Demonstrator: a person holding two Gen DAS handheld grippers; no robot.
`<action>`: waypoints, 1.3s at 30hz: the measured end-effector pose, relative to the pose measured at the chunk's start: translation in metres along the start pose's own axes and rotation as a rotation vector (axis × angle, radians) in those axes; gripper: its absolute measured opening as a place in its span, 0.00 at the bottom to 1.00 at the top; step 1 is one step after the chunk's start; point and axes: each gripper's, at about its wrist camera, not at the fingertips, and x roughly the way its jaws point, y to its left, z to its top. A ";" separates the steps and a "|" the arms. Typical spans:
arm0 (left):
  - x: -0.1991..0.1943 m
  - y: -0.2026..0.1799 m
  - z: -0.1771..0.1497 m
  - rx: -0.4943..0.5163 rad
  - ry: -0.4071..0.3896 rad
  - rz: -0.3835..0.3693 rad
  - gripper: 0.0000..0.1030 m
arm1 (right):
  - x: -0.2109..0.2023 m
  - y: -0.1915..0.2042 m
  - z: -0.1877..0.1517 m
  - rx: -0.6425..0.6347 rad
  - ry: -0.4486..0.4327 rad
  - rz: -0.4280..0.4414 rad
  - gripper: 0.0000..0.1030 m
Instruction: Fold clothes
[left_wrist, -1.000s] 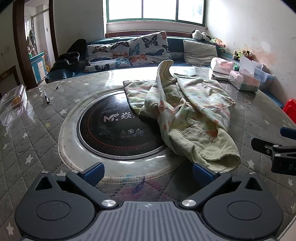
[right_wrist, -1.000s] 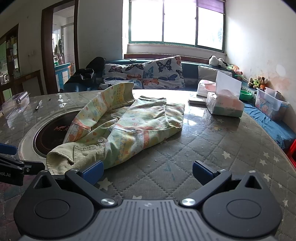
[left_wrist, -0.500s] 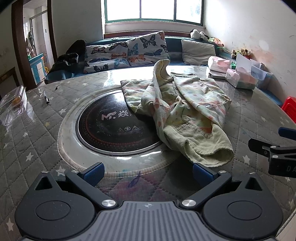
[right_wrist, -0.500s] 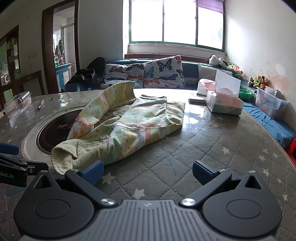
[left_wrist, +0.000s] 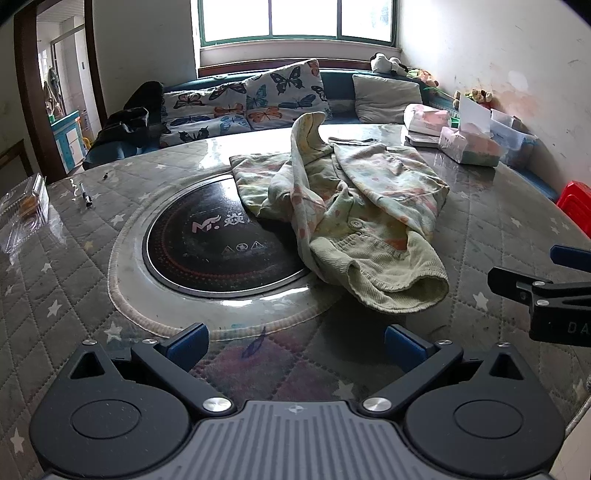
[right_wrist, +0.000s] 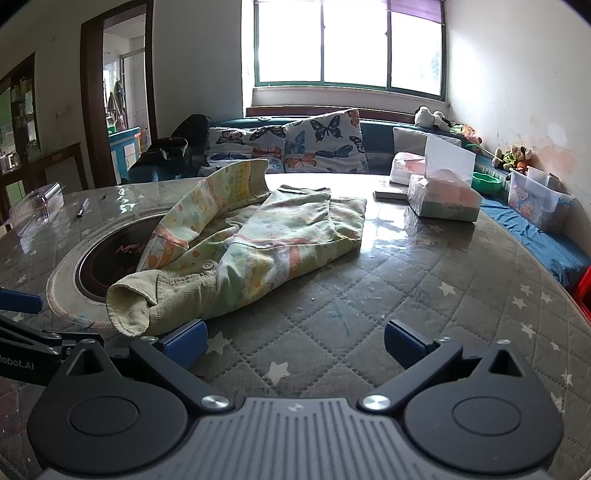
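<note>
A small pale-green printed garment (left_wrist: 354, 199) lies crumpled on the round table, partly over the black cooktop disc (left_wrist: 207, 240); one part stands up at the back. Its ribbed cuff (left_wrist: 399, 284) points toward me. It also shows in the right wrist view (right_wrist: 251, 243). My left gripper (left_wrist: 295, 343) is open and empty, just short of the cuff. My right gripper (right_wrist: 295, 343) is open and empty, its left finger (right_wrist: 184, 341) close beside the cuff (right_wrist: 129, 306). The right gripper also shows in the left wrist view (left_wrist: 535, 277).
The table has a quilted star-pattern cover (right_wrist: 369, 314). Tissue boxes (right_wrist: 443, 199) stand at the back right. A pen (left_wrist: 85, 195) and a clear plastic box (left_wrist: 26, 203) lie at the left. A bench with butterfly cushions (left_wrist: 258, 103) runs behind. A red stool (left_wrist: 576, 203) is on the right.
Both grippers have pulled back slightly and risen, so the garment sits a little farther off. The garment has not moved. Both grippers stay open.
</note>
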 end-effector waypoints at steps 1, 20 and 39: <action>0.000 0.000 0.000 0.001 0.000 0.000 1.00 | 0.000 0.000 0.000 0.000 0.000 0.001 1.00; 0.002 -0.002 -0.001 0.007 0.012 -0.002 1.00 | 0.003 0.004 0.000 -0.003 0.008 0.010 1.00; 0.014 0.006 0.018 -0.001 0.020 0.004 1.00 | 0.021 0.006 0.011 -0.033 0.038 0.023 1.00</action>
